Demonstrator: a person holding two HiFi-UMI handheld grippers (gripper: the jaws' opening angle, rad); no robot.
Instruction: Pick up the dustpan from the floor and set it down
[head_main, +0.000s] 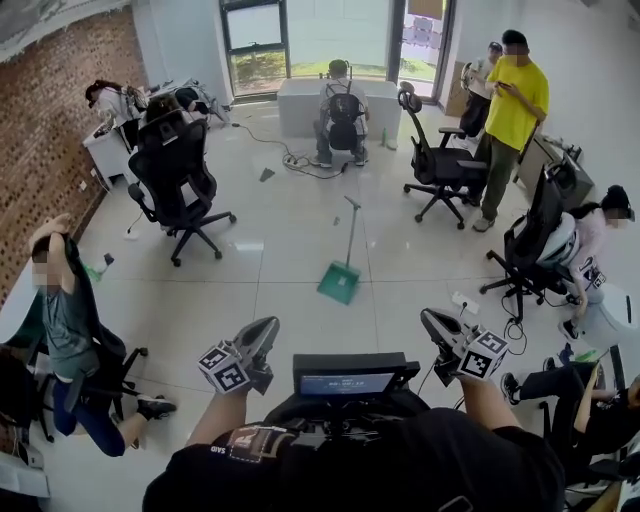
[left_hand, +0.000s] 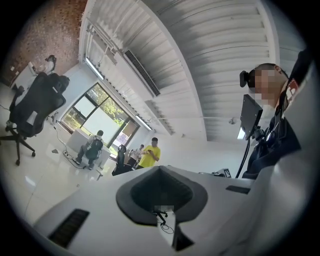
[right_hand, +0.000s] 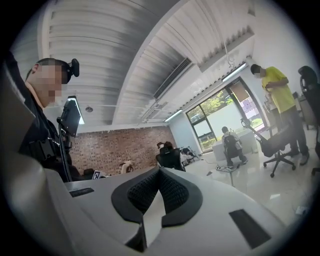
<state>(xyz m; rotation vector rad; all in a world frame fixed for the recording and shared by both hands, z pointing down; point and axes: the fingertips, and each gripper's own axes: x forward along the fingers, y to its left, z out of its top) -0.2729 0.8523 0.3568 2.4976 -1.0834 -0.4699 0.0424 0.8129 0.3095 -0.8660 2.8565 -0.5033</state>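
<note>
Dustpan (head_main: 340, 281) first: the green pan stood untouched on the pale tiled floor (head_main: 270, 300), around the middle of the open stretch and well away from every wall. Its long thin handle rose nearly upright from the pan. A black office chair (head_main: 176, 170) stood off toward the brick-wall side, and another (head_main: 437, 160) toward the far right corner beside a standing person in a yellow shirt (head_main: 517, 100).

By the look of things the task had not begun. The left gripper (head_main: 262, 330) and the right gripper (head_main: 432, 322) were both held out low in front of the person, pointing roughly level and well apart from the dustpan. In the left gripper view the fingers (left_hand: 145, 195) were pressed together with nothing between them, and only the room showed beyond. The right gripper's fingers (right_hand: 142, 192) were likewise closed on nothing. Everything was left to do: approach the pan, open one gripper, take the handle or rim, lift it, and set it down.

Little writing was legible. Each gripper cube carried black-and-white square markers. The small screen (head_main: 347, 383) on the person's chest showed a pale line of text too small to read. White lettering on the left sleeve (head_main: 213, 450) could not be made out with any certainty.
</note>
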